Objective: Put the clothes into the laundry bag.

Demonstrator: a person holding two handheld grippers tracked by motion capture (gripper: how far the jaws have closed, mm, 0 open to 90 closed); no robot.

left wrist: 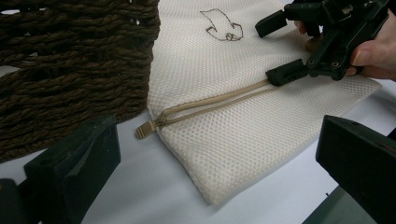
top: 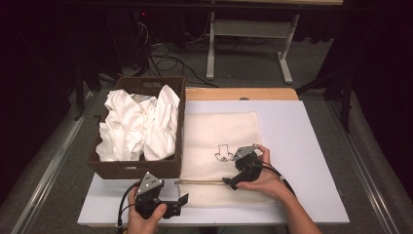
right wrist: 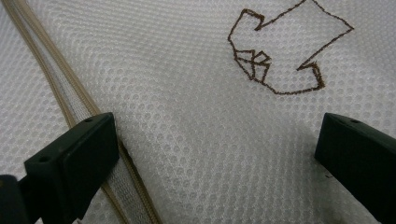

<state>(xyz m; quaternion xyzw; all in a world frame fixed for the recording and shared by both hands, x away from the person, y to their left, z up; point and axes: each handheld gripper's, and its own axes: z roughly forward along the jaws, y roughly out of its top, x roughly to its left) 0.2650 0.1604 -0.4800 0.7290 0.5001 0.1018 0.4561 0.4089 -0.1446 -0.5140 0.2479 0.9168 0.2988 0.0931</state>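
A woven basket [top: 136, 168] of white cloth [top: 136, 124] sits at the surface's left. The left gripper [top: 170, 204] hovers before it — fingers wide apart, holding nothing. The cream mesh bag [top: 214, 131] lies flat mid-surface; the right gripper [top: 233, 178] spreads its fingers — one tip on the bag's tan zipper [left wrist: 210, 105].

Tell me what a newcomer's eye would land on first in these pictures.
First the dark woven basket at the table's left, heaped with crumpled white cloth. Next the cream mesh bag lying flat beside it, with a brown outline drawing stitched on it and a tan zipper along its near part. The right claw stands open on the bag, one jaw at the zipper; the left claw is open near the table's front edge.
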